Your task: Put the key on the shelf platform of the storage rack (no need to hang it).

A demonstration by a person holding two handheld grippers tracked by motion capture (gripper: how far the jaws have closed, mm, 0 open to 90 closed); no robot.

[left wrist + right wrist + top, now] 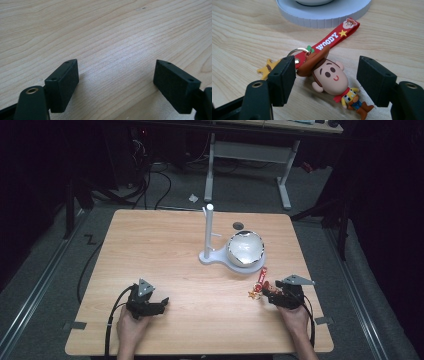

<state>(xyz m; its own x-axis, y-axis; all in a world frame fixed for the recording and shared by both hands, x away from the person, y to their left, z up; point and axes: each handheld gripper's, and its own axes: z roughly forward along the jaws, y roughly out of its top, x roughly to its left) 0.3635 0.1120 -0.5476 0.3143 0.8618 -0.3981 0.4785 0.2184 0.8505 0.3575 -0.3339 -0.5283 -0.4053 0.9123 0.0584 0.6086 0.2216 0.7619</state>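
Black jaws of the right gripper (327, 82) rise at the bottom of the right gripper view, spread wide, with the keychain (332, 80) lying on the counter (242, 37) between them. Neither pad presses on it: the left pad (283, 80) stands just beside the brim of the figure's brown hat, close to the metal ring (298, 51), and the right pad (375, 80) stands apart from the head, with bare wood showing in the gap. The figure lies on its back, feet toward the camera and head pointing away. From the ring a red strap (334, 38) marked WOODY runs away from the jaws to the edge of the white base (324, 17), and a yellow star charm (268, 68) lies on the wood behind the left pad. In the high view the right gripper (272, 292) sits at the counter's near right, held in the right hand (295, 317), with the keychain (260, 282) at its tips, just in front of the stand's base that carries a white bowl (245, 247) and an upright post (208, 232). Well apart, at the near left, the left hand (131, 325) holds the left gripper (160, 304); its jaws are spread over bare wood in the left gripper view (115, 82), with nothing between them.
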